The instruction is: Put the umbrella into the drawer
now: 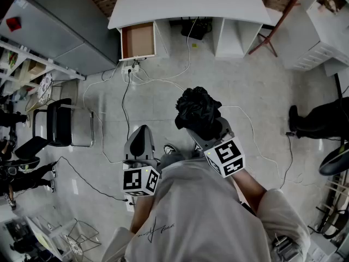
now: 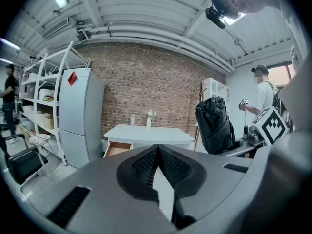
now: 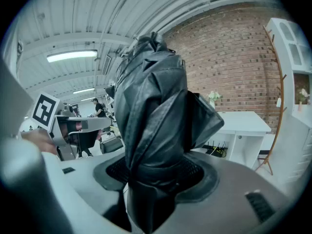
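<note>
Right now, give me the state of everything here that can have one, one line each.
umbrella: folded, held upright.
right gripper: shut on the umbrella.
left gripper: shut, nothing between its jaws.
drawer: pulled open, nothing seen inside.
fridge: doors closed.

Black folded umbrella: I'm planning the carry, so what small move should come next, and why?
Probably move it forward toward the open wooden drawer of the white desk. The right gripper's jaws are clamped on the black folded umbrella, and the drawer stands open but well ahead across the floor. The left gripper, jaws together, holds nothing.
</note>
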Demonstrator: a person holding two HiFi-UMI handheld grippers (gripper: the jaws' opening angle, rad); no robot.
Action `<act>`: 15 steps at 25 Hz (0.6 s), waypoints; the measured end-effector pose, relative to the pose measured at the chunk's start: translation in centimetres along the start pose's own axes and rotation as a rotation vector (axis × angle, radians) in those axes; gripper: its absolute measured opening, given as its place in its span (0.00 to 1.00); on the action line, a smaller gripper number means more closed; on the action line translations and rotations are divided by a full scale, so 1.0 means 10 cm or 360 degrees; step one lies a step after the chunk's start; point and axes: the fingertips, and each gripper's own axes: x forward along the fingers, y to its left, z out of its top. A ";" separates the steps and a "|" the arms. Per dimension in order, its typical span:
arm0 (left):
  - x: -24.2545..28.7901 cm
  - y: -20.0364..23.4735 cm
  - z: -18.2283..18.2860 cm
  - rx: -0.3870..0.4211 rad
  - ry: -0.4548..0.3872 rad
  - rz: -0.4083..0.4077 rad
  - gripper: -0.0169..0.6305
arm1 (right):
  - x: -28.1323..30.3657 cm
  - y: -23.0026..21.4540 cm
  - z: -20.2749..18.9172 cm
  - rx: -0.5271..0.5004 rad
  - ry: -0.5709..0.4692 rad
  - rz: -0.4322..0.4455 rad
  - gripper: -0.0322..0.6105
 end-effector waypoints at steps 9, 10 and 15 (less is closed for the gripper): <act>-0.05 0.10 -0.01 0.0007 0.0000 0.0065 0.05 | -0.05 0.10 0.07 -0.0092 -0.0007 0.0009 0.46; -0.06 0.12 -0.01 0.0002 -0.0001 0.0070 0.05 | -0.04 0.10 0.07 -0.0095 -0.0006 0.0012 0.46; -0.06 0.14 -0.06 -0.0007 0.0013 0.0077 0.05 | -0.03 0.10 0.06 -0.0068 -0.0020 0.0030 0.46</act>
